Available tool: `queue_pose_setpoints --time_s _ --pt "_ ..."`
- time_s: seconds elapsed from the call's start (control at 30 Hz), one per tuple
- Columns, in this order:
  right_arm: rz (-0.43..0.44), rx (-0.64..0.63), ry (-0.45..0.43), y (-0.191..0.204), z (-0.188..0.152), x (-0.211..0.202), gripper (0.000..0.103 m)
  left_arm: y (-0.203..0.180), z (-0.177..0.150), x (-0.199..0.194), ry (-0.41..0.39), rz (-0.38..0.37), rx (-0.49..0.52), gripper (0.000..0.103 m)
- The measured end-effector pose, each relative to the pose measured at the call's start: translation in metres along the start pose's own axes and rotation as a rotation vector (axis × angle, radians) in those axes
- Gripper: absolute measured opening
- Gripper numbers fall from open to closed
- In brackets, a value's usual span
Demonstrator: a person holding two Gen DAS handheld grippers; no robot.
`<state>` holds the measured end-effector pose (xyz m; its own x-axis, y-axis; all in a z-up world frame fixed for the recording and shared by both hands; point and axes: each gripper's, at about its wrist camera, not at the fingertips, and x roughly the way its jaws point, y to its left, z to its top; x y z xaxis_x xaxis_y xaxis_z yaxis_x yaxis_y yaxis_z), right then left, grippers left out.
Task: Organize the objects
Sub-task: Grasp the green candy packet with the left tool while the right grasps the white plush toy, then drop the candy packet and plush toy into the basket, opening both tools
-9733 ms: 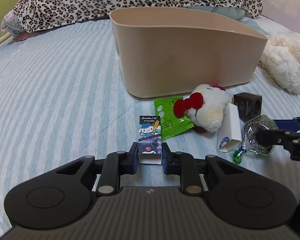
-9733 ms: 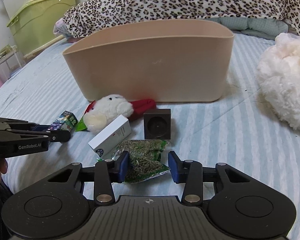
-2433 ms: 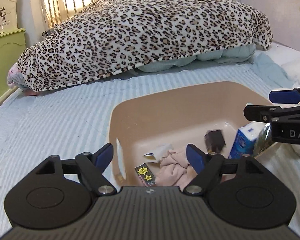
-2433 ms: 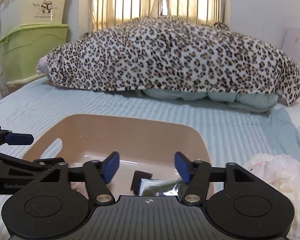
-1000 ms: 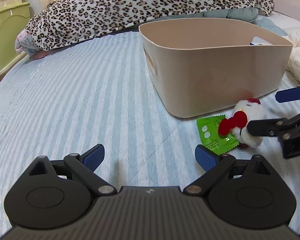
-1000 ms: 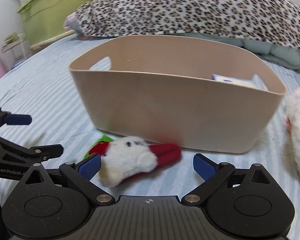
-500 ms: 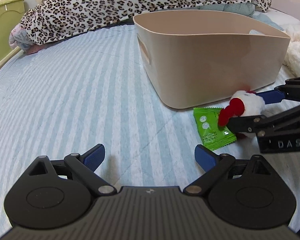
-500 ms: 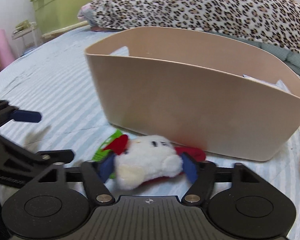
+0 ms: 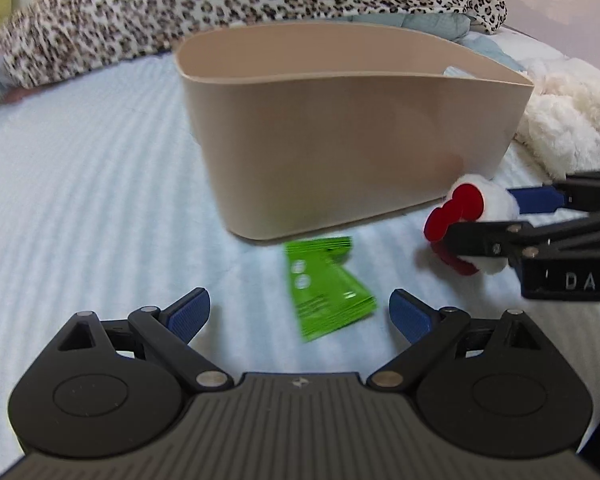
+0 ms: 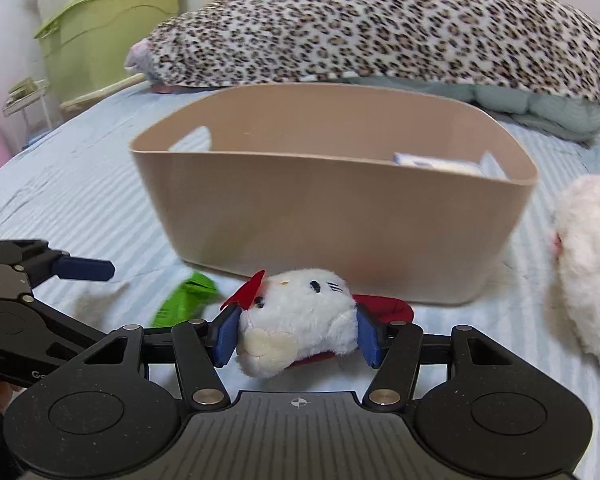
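Note:
A beige plastic tub (image 9: 352, 136) stands on the striped bed sheet; it also shows in the right wrist view (image 10: 332, 208), with a white-and-blue box (image 10: 436, 162) inside. My right gripper (image 10: 296, 338) is shut on a white plush cat with a red bow (image 10: 300, 312), just in front of the tub; it also shows in the left wrist view (image 9: 470, 220). A green packet (image 9: 324, 288) lies flat on the sheet in front of the tub. My left gripper (image 9: 300, 312) is open and empty, with the packet between its spread fingers.
A leopard-print blanket (image 10: 380, 28) is heaped behind the tub. A fluffy white plush (image 10: 592, 280) lies to the right of the tub. Green storage boxes (image 10: 100, 32) stand beyond the bed at far left.
My right gripper has closed on the plush cat and lifted it slightly. My left gripper has moved right and forward, so the green packet now sits between its open fingers.

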<state>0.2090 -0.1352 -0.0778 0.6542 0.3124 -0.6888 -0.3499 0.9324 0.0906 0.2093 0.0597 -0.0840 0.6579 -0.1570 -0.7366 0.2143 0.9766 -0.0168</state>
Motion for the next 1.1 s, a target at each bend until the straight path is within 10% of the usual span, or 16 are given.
queue_pose_setpoints --time_s 0.17,0.4,0.5,1.1 --pt "-0.009 0.011 0.007 -0.003 -0.005 0.005 0.056 -0.006 0.004 0.02 0.021 0.031 -0.017 0.092" --pt "-0.004 0.014 -0.01 -0.003 -0.007 0.001 0.056 -0.004 0.009 0.018 0.006 0.012 -0.019 0.041" --pt "0.0 0.016 -0.019 -0.004 -0.007 -0.003 0.056 -0.004 0.008 0.014 0.003 0.017 -0.04 0.035" --pt "0.011 0.038 -0.206 -0.015 0.016 -0.083 0.056 -0.008 0.025 -0.086 -0.175 0.041 -0.022 0.031"
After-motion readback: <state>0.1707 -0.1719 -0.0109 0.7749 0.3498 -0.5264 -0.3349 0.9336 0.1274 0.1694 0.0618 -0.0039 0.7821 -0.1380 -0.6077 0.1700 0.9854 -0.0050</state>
